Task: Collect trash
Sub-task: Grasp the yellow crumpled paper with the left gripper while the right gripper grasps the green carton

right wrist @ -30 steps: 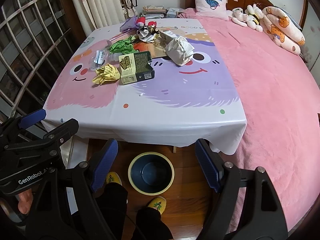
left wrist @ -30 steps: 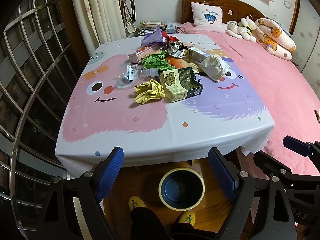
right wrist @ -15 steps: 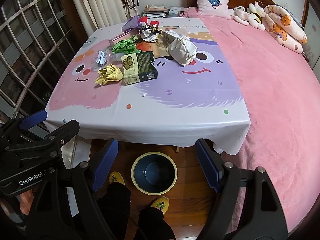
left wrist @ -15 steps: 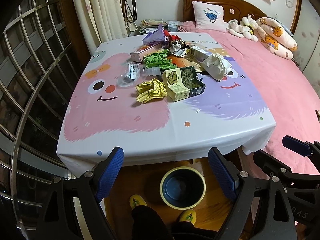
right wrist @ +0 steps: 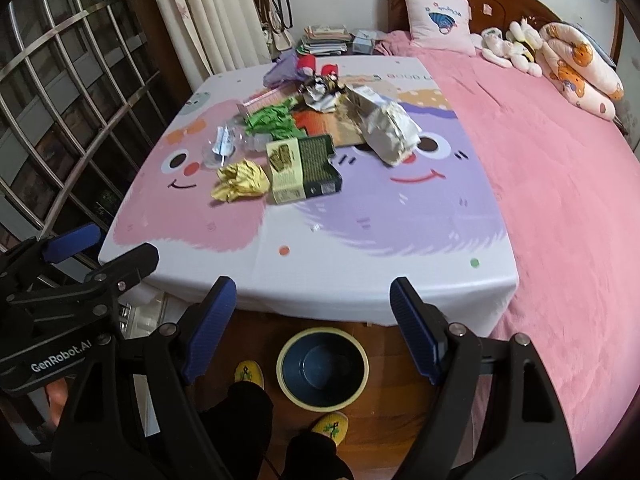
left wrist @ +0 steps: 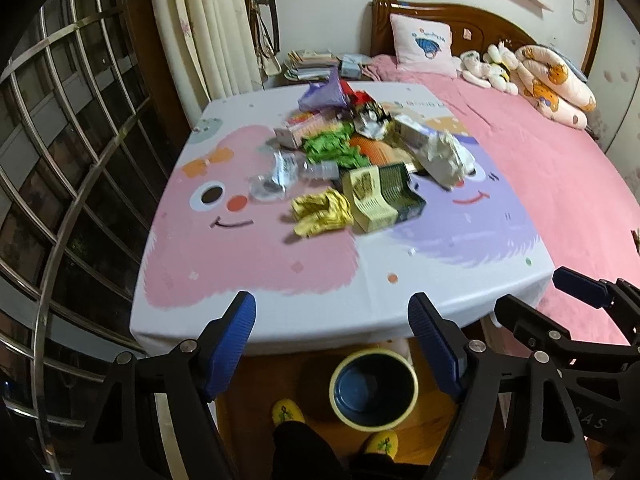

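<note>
A heap of trash lies at the far middle of the table [left wrist: 240, 264]: a crumpled yellow paper [left wrist: 322, 212], a green-and-cream box [left wrist: 380, 198], a crumpled white bag [left wrist: 444, 156], green paper [left wrist: 332, 148], a clear plastic bottle [left wrist: 280, 174] and a purple bag [left wrist: 322, 94]. A dark bin with a yellow rim [left wrist: 374, 388] stands on the floor below the table's near edge. My left gripper [left wrist: 331, 312] hovers over that edge, its jaws closing with nothing between them. My right gripper [right wrist: 312, 292] stays open and empty beside it, above the bin [right wrist: 322, 366].
A pink bed [right wrist: 560, 200] with a pillow and plush toys adjoins the table's right side. A barred window [left wrist: 60, 160] and curtains stand to the left. A person's yellow slippers [right wrist: 330, 428] and dark trouser legs are beside the bin.
Both grippers have moved forward toward the table, so the trash looks nearer. The left jaws have narrowed slightly. Nothing on the table has moved.
</note>
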{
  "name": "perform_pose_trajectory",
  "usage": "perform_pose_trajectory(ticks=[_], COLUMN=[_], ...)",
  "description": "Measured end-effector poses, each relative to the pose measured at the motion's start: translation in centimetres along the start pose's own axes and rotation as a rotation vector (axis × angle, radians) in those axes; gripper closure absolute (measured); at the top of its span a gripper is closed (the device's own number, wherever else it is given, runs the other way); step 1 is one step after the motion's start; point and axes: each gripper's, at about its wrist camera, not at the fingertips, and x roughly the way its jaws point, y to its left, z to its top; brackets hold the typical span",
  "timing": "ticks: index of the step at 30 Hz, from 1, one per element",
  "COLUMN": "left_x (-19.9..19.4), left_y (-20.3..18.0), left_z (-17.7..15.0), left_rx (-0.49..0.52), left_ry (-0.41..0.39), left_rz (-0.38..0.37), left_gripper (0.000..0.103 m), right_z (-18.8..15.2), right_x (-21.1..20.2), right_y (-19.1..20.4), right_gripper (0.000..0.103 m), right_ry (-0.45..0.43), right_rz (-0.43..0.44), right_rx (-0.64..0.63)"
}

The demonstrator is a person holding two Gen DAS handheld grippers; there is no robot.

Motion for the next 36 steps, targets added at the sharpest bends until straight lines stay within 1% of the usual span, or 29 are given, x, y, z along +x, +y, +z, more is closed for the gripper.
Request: perform_pose_trajectory(ticks=[3, 6, 8, 12, 15, 19, 22, 25, 28, 32, 36], left_x=[0.2, 0.7, 1.3, 2.9, 5.0, 8.8, 11.7, 14.1, 16.5, 19.5, 21.9], left_y=[0.9, 1.8, 1.9, 3.1, 3.9, 4.6, 4.6, 3.9, 3.4, 3.4, 3.1], left_z=[1.2, 2.9, 4.5, 7.8, 10.4, 12.7, 13.5, 13.3, 12.9, 12.7, 12.7], left_rx=[0.012, 0.044, 0.079, 0.168, 0.214, 0.276, 0.352, 0.444, 0.51, 0.539, 0.552], left_ry=[-0.009, -0.022, -0.034, -0.022, 0.007, 0.077, 0.127, 0.151, 0.173, 0.228, 0.272], left_rz=[0.006, -0.013, -0.02, -0.063, -0.099, -0.159, -0.197, -0.216, -0.238, -0.267, -0.289], left_gripper=[0.022, 0.022, 0.022, 0.022, 0.022, 0.022, 0.022, 0.022, 0.022, 0.022, 0.022], right_z=[1.2, 2.7, 3.7, 5.6, 7.1, 8.7, 9.4, 9.5, 9.2, 8.9, 8.8], right_x=[0.7, 2.1, 3.3, 6.1, 8.1, 11.4, 14.0, 16.4, 18.9, 21.6, 22.8], right_y=[0.2, 0.3, 0.2, 0.0, -0.1, -1.0, -1.6, -2.1, -2.7, -3.2, -3.3], right_gripper=[0.025, 0.025, 0.025, 0.027, 0.029, 0.035, 0.035, 0.036, 0.041, 0.043, 0.043], right_ry=[-0.006, 0.009, 0.026, 0.077, 0.094, 0.122, 0.143, 0.161, 0.18, 0.204, 0.213], right_rz=[0.0, -0.012, -0.017, -0.005, -0.008, 0.011, 0.014, 0.021, 0.031, 0.014, 0.005], right_rx=[0.0, 0.022, 0.056, 0.153, 0.23, 0.367, 0.459, 0.542, 0.632, 0.716, 0.757])
